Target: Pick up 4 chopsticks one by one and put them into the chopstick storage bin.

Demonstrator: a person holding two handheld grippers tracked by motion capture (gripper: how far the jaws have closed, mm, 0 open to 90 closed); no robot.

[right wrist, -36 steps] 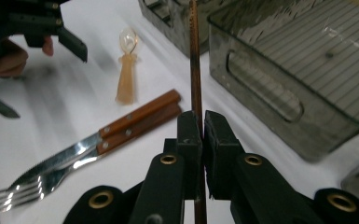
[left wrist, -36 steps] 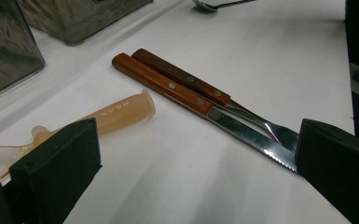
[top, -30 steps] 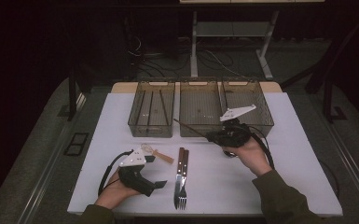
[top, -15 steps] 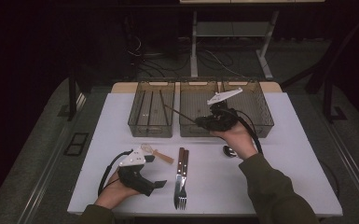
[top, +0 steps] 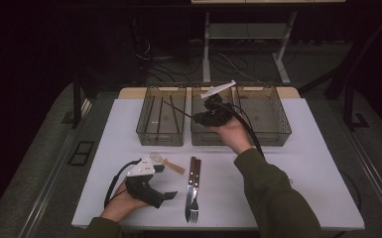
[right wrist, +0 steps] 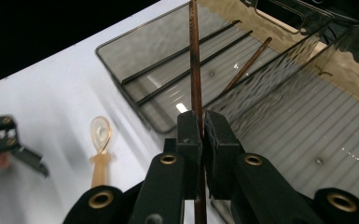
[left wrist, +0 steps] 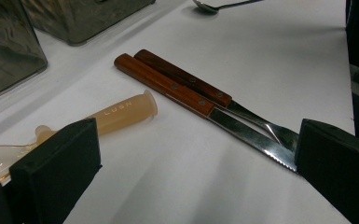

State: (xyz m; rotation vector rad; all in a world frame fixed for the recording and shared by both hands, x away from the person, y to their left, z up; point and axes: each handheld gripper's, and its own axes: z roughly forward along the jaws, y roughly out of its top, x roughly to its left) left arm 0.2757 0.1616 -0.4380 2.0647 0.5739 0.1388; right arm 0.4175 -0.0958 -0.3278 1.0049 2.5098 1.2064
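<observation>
The right gripper [right wrist: 200, 135] is clamped on a thin brown wooden chopstick [right wrist: 195, 60] above the smoky transparent plastic bins [top: 163, 135]. The left gripper [left wrist: 191, 172] rests with jaws spread wide, grasping nothing, beside a wooden-handled knife [left wrist: 186, 95] and a wooden-handled fork [left wrist: 200, 88].

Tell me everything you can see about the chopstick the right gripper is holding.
The chopstick is a thin, straight, reddish-brown stick, wood by its look. The right gripper is shut on it, jaws pinching it partway along, so one end runs out ahead over the left bin and the other passes back under the jaws. It hangs in the air, touching nothing but the jaws. Its tip lies beyond the frame edge.
</observation>
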